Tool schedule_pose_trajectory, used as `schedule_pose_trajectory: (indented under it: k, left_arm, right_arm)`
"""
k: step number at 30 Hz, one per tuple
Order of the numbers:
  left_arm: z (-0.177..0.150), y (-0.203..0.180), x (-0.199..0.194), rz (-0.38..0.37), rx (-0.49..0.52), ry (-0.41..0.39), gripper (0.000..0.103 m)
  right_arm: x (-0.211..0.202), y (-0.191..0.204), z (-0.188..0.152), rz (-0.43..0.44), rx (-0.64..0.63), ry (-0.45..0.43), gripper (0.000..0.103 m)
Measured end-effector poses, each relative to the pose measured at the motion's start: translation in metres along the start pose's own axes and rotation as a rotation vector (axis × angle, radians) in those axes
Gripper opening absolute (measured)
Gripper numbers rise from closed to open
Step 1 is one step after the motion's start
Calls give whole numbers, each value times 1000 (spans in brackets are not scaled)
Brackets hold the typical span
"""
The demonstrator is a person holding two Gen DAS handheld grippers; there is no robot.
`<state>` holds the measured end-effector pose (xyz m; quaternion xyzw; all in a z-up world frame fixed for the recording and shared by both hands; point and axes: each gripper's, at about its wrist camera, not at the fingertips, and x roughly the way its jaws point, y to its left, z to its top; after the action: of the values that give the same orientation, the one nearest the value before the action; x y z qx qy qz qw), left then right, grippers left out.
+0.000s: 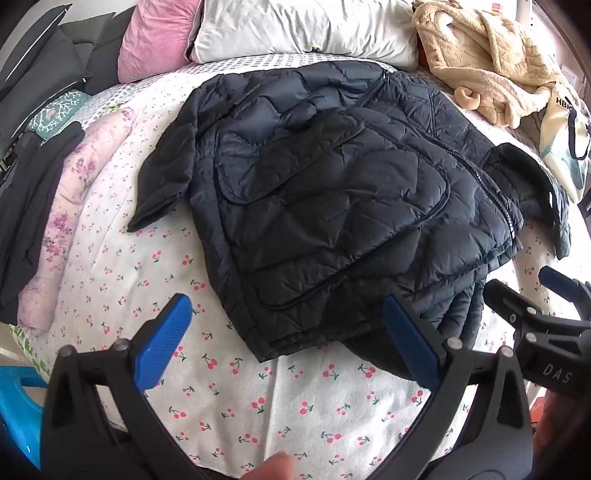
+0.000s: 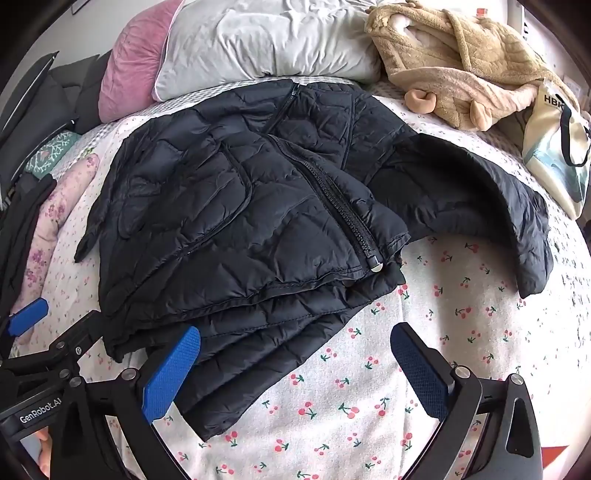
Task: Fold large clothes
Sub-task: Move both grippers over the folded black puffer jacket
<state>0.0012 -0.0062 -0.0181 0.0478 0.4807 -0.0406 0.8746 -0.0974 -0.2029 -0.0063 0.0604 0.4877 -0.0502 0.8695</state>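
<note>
A black quilted puffer jacket (image 1: pixel 332 206) lies partly folded on the cherry-print bed sheet (image 1: pixel 295 406), zipper up, one sleeve sticking out to the left. In the right wrist view the jacket (image 2: pixel 236 221) shows its zipper (image 2: pixel 343 218) and a sleeve (image 2: pixel 517 221) spread to the right. My left gripper (image 1: pixel 288 332) hovers open over the jacket's near hem, nothing between its blue pads (image 1: pixel 162 343). My right gripper (image 2: pixel 295 362) is open too, above the jacket's near corner and bare sheet (image 2: pixel 369 406). Each gripper shows at the edge of the other's view.
A white pillow (image 1: pixel 303 29) and a pink pillow (image 1: pixel 155 37) lie at the head of the bed. A tan fleece garment (image 2: pixel 461 62) and a printed tote bag (image 2: pixel 557 147) sit at the right. Dark clothes (image 1: pixel 33 206) and a floral roll (image 1: pixel 66 221) lie along the left.
</note>
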Motion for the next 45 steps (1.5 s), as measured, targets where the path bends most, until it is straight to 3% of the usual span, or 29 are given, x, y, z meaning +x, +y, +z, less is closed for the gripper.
schedule_pose_trajectory:
  k: [27,40,42,45]
  left_arm:
    - [0,3,9,-11,-7,41,103]
    - [0,5,13,-11,-14,56,103]
    - [0,7,15,-19,-18,58,103]
    - [-2,12,16,-100,-23,23,103]
  right_arm:
    - [7,-3,-1,-13,-6,10,103]
    - [8,-4,-1,25,13,7,103]
    - [9,-5,-1,30,19,8,103]
    - [11,-6,0,58,33,11,103]
